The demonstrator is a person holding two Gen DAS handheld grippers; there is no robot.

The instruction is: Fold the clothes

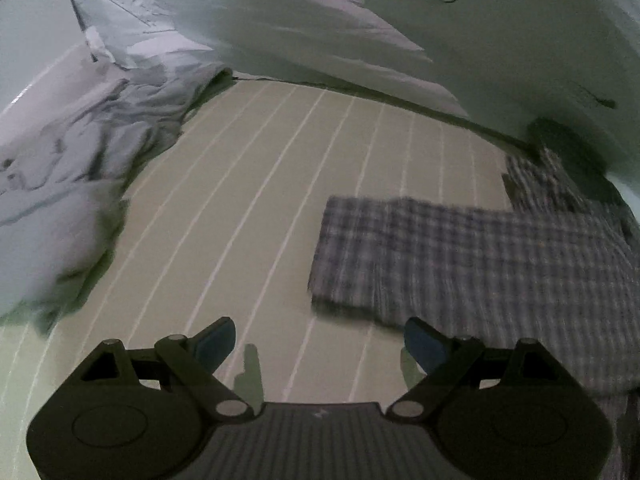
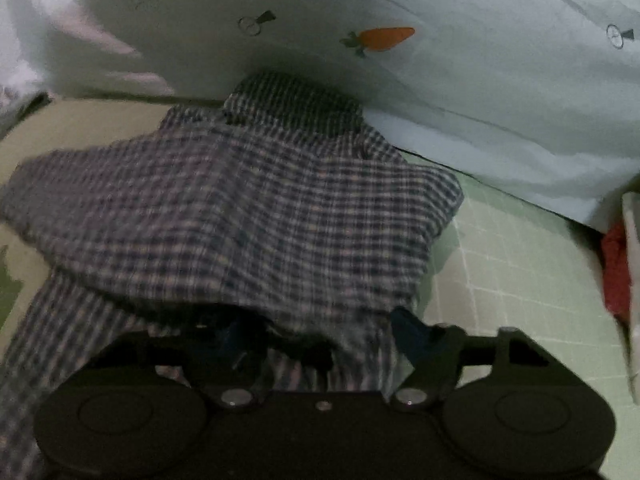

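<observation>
A dark plaid shirt (image 1: 460, 264) lies partly folded on the green striped mat (image 1: 248, 200), to the right in the left wrist view. My left gripper (image 1: 320, 344) hovers over bare mat just left of the shirt's near corner, open, with nothing between its fingers. In the right wrist view the same plaid shirt (image 2: 248, 208) is bunched up, collar at the far end, and a fold of it drapes over my right gripper (image 2: 320, 336). Its right fingertip (image 2: 412, 332) shows beside the cloth; the left one is mostly hidden under it. The jaws stand wide apart with fabric between them.
A crumpled pale garment heap (image 1: 80, 152) sits at the mat's left. White bedding with a carrot print (image 2: 386, 38) rises along the far side. A red item (image 2: 616, 272) lies at the right edge on a green checked surface (image 2: 500, 280).
</observation>
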